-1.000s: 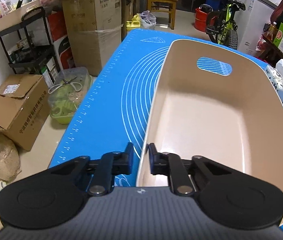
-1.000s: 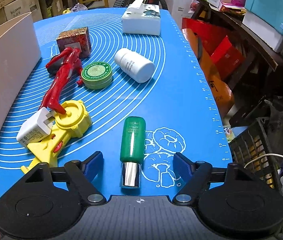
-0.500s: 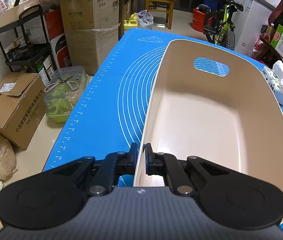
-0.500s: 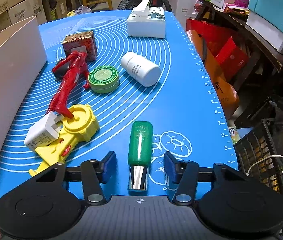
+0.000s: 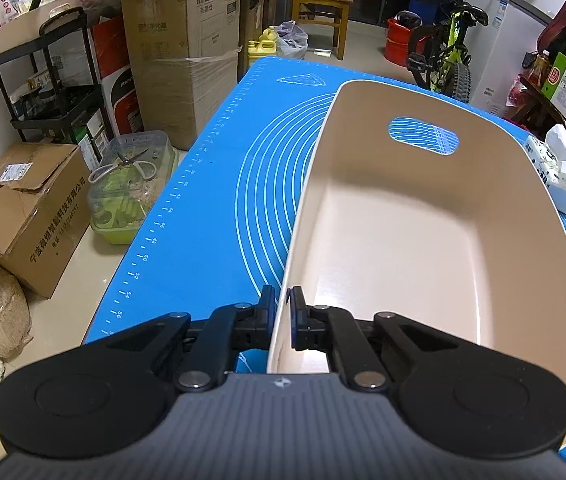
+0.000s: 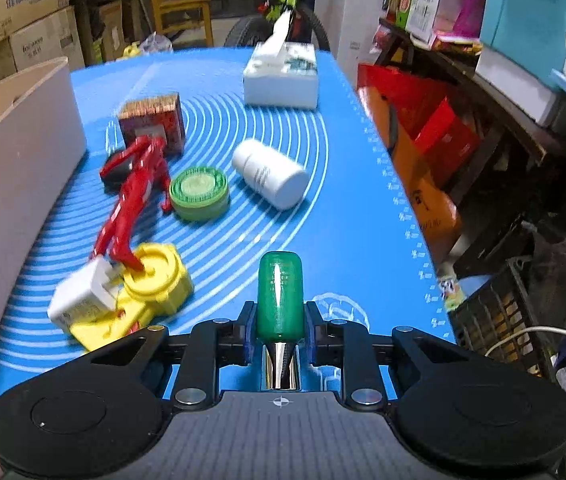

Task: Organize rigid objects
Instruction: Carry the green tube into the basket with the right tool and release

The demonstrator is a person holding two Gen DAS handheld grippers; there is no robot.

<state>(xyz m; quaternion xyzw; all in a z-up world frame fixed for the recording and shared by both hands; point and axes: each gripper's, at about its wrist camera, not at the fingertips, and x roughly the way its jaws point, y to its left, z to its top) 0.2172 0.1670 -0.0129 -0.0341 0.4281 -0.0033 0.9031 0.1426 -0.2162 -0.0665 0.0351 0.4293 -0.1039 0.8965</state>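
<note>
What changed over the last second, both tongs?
The right tongs went from wide open to shut on the green bottle. The left tongs narrowed from a loose gap to clamped on the wall of the beige bin. The bin remains empty; the other things on the blue mat have not moved.

A cluttered home storeroom; stacked cardboard boxes [image 5: 187,60] stand left of the blue-matted table [image 5: 219,200]; a wooden chair [image 5: 321,4] and a bicycle [image 5: 447,52] stand beyond it.
</note>
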